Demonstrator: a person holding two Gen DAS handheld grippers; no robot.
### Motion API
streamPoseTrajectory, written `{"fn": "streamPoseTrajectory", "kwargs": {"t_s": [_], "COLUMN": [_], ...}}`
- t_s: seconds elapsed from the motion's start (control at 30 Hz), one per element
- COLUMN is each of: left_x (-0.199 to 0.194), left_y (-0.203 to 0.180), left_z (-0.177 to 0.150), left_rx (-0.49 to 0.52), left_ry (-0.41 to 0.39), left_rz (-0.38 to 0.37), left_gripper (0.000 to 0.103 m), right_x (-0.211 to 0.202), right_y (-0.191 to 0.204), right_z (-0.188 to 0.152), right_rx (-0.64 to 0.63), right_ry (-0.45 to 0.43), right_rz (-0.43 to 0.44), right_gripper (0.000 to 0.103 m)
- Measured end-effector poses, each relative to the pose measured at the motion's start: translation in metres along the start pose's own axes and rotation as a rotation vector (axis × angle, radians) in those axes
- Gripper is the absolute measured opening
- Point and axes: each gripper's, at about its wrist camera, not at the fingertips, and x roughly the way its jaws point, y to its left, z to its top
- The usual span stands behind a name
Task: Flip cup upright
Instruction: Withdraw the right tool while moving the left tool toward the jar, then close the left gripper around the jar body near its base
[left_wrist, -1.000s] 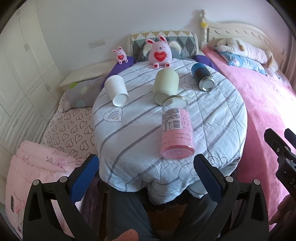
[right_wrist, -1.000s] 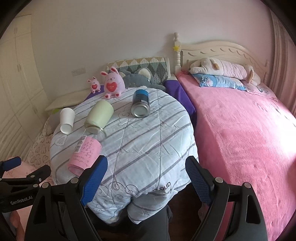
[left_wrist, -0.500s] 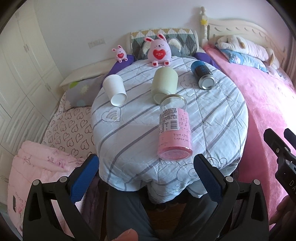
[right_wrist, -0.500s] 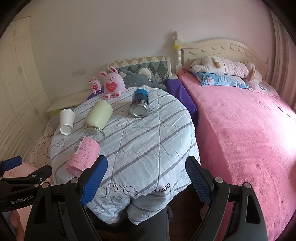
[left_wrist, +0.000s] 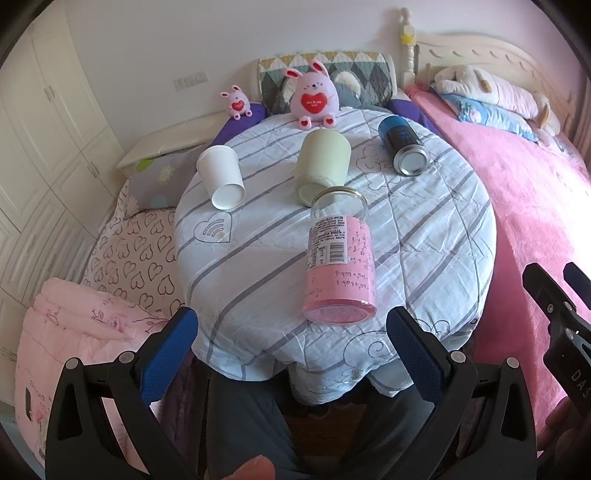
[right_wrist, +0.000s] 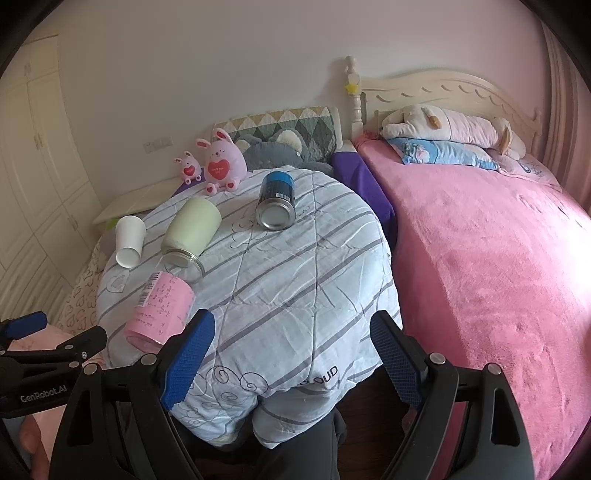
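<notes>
Several cups lie on their sides on a round table covered with a striped cloth. A white paper cup lies at the left. A pale green cup lies in the middle. A blue metal cup lies at the far right. A pink-sleeved glass cup lies nearest. My left gripper is open and empty in front of the pink cup. My right gripper is open and empty over the table's near edge.
Two pink bunny toys sit at the table's far edge. A bed with a pink blanket lies to the right. A folded pink quilt and heart-pattern bedding lie left. White cupboards line the left wall.
Both views have shifted slightly, with the table a little lower and nearer in the frames. Nothing on the table has moved. Both grippers stay open.
</notes>
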Motion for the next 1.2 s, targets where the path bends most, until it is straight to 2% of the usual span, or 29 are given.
{"fn": "streamPoseTrajectory", "kwargs": {"t_s": [0.57, 0.87, 1.2], "left_x": [0.034, 0.073, 0.112], "left_y": [-0.014, -0.023, -0.018], "left_z": [0.027, 0.044, 0.054], "left_rx": [-0.019, -0.025, -0.046], "left_ry": [0.075, 0.168, 0.238], "left_rz": [-0.038, -0.074, -0.095], "left_gripper": [0.103, 0.103, 0.103], "right_x": [0.029, 0.048, 0.071], "right_y": [-0.024, -0.032, -0.028], "right_z": [0.001, 0.004, 0.009], "right_rx": [0.059, 0.069, 0.063], "right_ry": [0.045, 0.077, 0.105], "right_rz": [0.011, 0.010, 0.009], "right_gripper": [0.087, 0.087, 0.087]}}
